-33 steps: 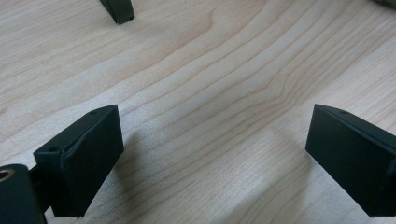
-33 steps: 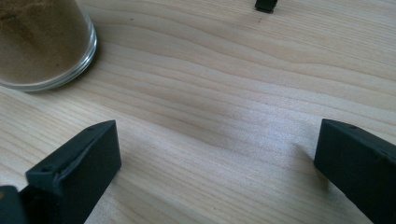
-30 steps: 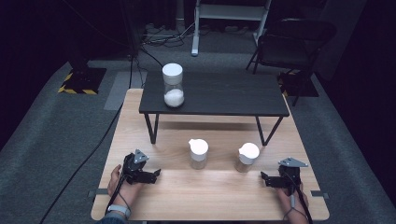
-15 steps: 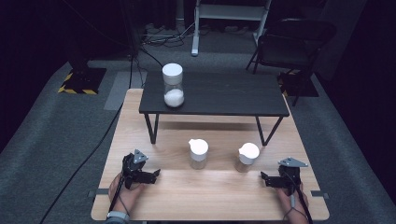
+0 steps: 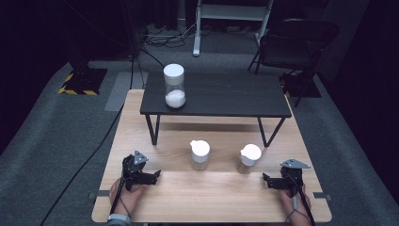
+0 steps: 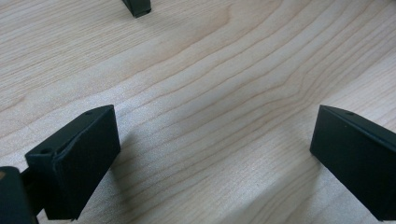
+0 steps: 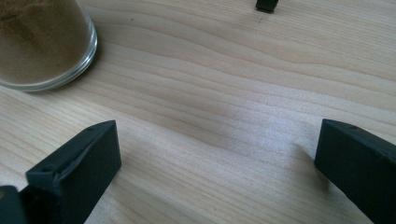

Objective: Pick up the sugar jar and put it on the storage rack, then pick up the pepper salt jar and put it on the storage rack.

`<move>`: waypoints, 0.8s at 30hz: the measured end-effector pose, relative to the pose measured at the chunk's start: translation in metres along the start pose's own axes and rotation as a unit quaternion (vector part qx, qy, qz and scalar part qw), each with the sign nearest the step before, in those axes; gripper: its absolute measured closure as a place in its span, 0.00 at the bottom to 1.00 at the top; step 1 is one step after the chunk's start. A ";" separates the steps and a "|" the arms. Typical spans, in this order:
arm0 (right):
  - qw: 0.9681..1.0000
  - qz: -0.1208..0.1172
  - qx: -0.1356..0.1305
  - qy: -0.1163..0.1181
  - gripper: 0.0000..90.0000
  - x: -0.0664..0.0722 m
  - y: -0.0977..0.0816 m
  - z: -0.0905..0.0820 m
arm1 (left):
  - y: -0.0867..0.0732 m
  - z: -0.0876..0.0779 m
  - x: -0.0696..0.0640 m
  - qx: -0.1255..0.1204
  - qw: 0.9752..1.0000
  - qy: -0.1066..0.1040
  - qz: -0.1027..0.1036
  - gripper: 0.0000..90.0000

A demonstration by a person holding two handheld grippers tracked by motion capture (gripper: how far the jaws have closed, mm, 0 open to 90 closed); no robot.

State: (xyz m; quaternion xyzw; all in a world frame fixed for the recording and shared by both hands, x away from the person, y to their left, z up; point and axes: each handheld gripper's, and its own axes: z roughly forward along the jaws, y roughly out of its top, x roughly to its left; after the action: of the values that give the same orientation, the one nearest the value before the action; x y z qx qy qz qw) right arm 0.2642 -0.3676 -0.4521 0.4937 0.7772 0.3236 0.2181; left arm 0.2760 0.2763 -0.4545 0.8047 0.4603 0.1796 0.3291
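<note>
No readable labels. Right jar [image 5: 249,158]: clear glass, white lid, brown powder. Left gripper [image 5: 151,176] spread, empty, jaws just opened further. Right gripper [image 5: 269,181] spread, empty.

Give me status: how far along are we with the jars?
Looks like the very start. Nothing done: both small jars, the middle jar and the right jar, stand lidded on the wooden table; the tall jar sits on the black shelf. In hand: nothing. The left gripper and right gripper rest open. Left: every grasp and move.
</note>
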 end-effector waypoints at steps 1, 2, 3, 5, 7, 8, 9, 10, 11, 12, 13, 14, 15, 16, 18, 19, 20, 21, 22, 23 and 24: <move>1.000 0.000 0.000 0.000 0.00 0.000 0.000 0.000 | 0.000 0.000 0.000 0.000 1.000 0.000 0.000 0.02; 1.000 0.000 0.000 0.000 0.00 0.000 0.000 0.000 | 0.000 0.000 0.000 0.000 1.000 0.000 0.000 0.02; 1.000 0.000 0.000 0.000 0.00 0.000 0.000 0.000 | 0.000 0.000 0.000 0.000 1.000 0.000 -0.001 0.02; 1.000 -0.001 0.000 0.000 0.00 0.000 0.000 0.000 | 0.000 0.000 0.000 0.000 1.000 0.001 -0.002 0.02; 1.000 -0.002 0.000 0.001 0.00 -0.001 0.000 0.000 | 0.000 0.000 -0.001 -0.002 1.000 0.002 -0.003 0.02; 1.000 -0.002 0.000 0.002 0.00 -0.001 0.000 0.000 | 0.000 0.000 0.000 -0.001 1.000 0.002 -0.003 0.02; 1.000 -0.002 0.000 0.002 0.00 -0.001 0.000 0.000 | 0.000 0.000 0.000 -0.001 1.000 0.002 -0.003 0.02; 1.000 -0.002 0.000 0.002 0.00 -0.001 0.000 0.000 | 0.000 0.000 -0.001 -0.002 1.000 0.003 -0.003 0.02; 1.000 -0.004 0.000 0.003 0.00 -0.001 0.000 0.000 | 0.000 0.000 -0.001 -0.001 1.000 0.003 -0.003 0.02; 1.000 -0.004 0.000 0.004 0.00 -0.002 0.001 0.001 | 0.000 0.000 -0.001 -0.001 1.000 0.003 -0.004 0.02; 1.000 -0.005 0.000 0.005 0.00 -0.002 0.001 0.001 | 0.000 0.000 -0.001 -0.001 1.000 0.002 -0.003 0.02; 1.000 -0.006 0.000 0.005 0.00 -0.003 0.001 0.001 | 0.000 0.000 -0.001 -0.001 1.000 0.003 -0.003 0.02; 1.000 -0.006 0.000 0.006 0.00 -0.003 0.001 0.001 | 0.000 0.000 -0.001 -0.001 1.000 0.003 -0.003 0.02; 1.000 -0.007 0.000 0.006 0.00 -0.003 0.001 0.001 | 0.000 0.000 -0.001 -0.001 1.000 0.003 -0.003 0.02; 1.000 -0.007 0.001 0.007 0.00 -0.004 0.001 0.001 | 0.000 0.000 -0.001 -0.001 1.000 0.003 -0.004 0.02; 1.000 -0.007 0.001 0.008 0.00 -0.004 0.001 0.001 | 0.000 0.000 -0.001 -0.001 1.000 0.003 -0.003 0.02; 1.000 -0.008 0.001 0.009 0.00 -0.005 0.001 0.001 | 0.000 0.000 -0.001 -0.001 1.000 0.003 -0.003 0.02; 1.000 -0.009 0.001 0.010 0.00 -0.005 0.001 0.001 | 0.000 0.000 -0.001 -0.002 1.000 0.003 -0.003 0.02; 1.000 -0.011 0.001 0.012 0.00 -0.006 0.001 0.001 | 0.000 0.000 -0.001 -0.002 1.000 0.003 -0.003 0.02; 1.000 -0.012 0.001 0.013 0.00 -0.007 0.001 0.001 | 0.000 0.000 -0.001 -0.001 1.000 0.003 -0.003 0.02; 1.000 -0.012 0.001 0.013 0.00 -0.007 0.001 0.001 | 0.000 0.000 -0.001 -0.001 1.000 0.003 -0.004 0.02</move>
State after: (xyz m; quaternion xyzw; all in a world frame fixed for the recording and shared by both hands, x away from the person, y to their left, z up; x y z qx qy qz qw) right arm 0.2684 -0.3732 -0.4517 0.4799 0.7864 0.3266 0.2112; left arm 0.2755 0.2758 -0.4549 0.8021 0.4639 0.1812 0.3295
